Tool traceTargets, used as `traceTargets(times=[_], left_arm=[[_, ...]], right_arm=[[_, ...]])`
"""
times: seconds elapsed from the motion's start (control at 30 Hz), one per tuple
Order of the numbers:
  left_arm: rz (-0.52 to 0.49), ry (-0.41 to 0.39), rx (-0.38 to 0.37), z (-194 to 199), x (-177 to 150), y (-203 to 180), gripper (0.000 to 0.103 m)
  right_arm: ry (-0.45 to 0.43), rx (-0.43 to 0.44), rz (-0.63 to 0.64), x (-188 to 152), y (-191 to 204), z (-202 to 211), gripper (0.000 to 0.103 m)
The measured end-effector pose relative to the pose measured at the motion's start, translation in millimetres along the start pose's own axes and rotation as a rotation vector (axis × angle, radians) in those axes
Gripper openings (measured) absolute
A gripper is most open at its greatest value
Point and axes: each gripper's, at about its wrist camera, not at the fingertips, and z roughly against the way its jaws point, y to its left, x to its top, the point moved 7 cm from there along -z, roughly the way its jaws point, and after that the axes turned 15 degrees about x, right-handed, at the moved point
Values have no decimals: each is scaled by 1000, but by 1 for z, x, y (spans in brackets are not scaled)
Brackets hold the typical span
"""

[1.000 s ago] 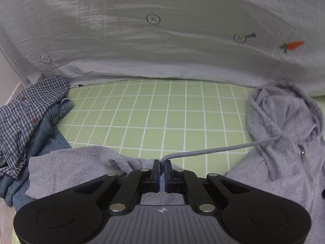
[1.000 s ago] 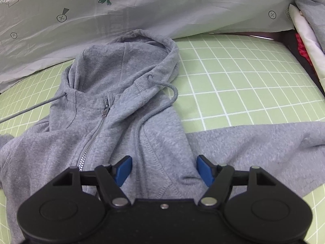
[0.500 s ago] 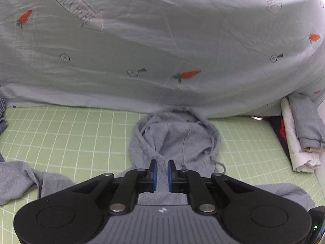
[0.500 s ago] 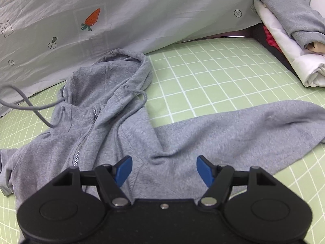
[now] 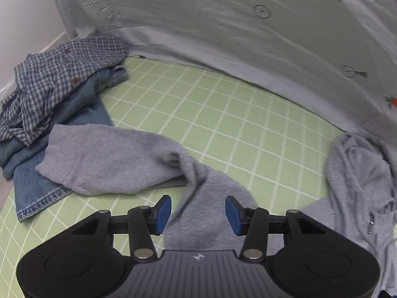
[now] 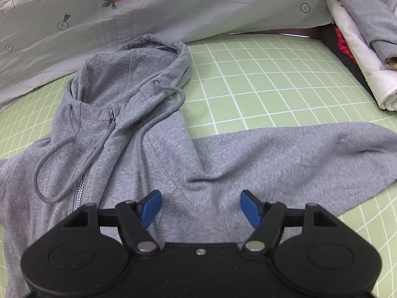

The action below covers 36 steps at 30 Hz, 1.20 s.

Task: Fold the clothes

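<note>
Green grid mat (image 5: 223, 114) — carrot-print grey sheet (image 6: 173, 5) draped behind it.

I see a pale green mat (image 6: 273, 79) ruled with a white grid covering the work surface. Along its far edge hangs a wrinkled light grey sheet (image 5: 223, 37) printed with small carrots, crossed circles and an arrow-shaped label. At the far left corner, past the sheet's edge, a plain white wall (image 5: 27, 24) shows. The light is soft and even.
</note>
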Motion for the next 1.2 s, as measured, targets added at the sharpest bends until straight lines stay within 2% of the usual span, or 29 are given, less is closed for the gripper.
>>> traceTargets(times=[0.07, 0.17, 0.2, 0.23, 0.3, 0.37, 0.47, 0.57, 0.73, 0.9, 0.97, 1.0, 1.13, 1.17, 1.2], left_arm=[[36, 20, 23, -19, 4, 13, 50], [50, 44, -44, -38, 8, 12, 50], [48, 57, -62, -43, 8, 9, 47], [47, 66, -71, -46, 7, 6, 31], [37, 71, -82, -48, 3, 4, 8], [6, 55, -74, -42, -3, 3, 5], [-42, 31, -59, -24, -17, 9, 4], [-40, 42, -53, -1, -43, 27, 4], [-21, 119, -76, 34, -113, 57, 1], [-47, 186, -127, 56, -181, 66, 2], [-55, 166, -132, 66, -192, 73, 3], [-54, 152, -132, 71, -193, 78, 8], [-35, 87, -108, 85, -184, 107, 13], [-36, 73, -98, 86, -181, 114, 16], [-39, 62, -86, 87, -178, 121, 25]], right_arm=[[19, -14, 15, -1, 3, -6, 72], [44, -28, 24, -1, 7, -15, 72], [51, -32, 26, -1, 8, -17, 72], [53, -35, 27, -1, 9, -19, 72], [51, -37, 36, 2, 13, -18, 72], [42, -35, 48, 3, 16, -14, 72], [19, -22, 58, 3, 19, -1, 72], [-21, 10, 63, 0, 24, 19, 72], [-74, 67, 90, -16, 33, 57, 72], [-71, 114, 132, -53, 45, 84, 72], [-55, 128, 149, -69, 51, 91, 72], [-50, 135, 156, -75, 54, 95, 72], [-59, 151, 174, -88, 71, 105, 73], [-65, 155, 176, -89, 76, 107, 76], [-74, 160, 178, -90, 83, 108, 83]])
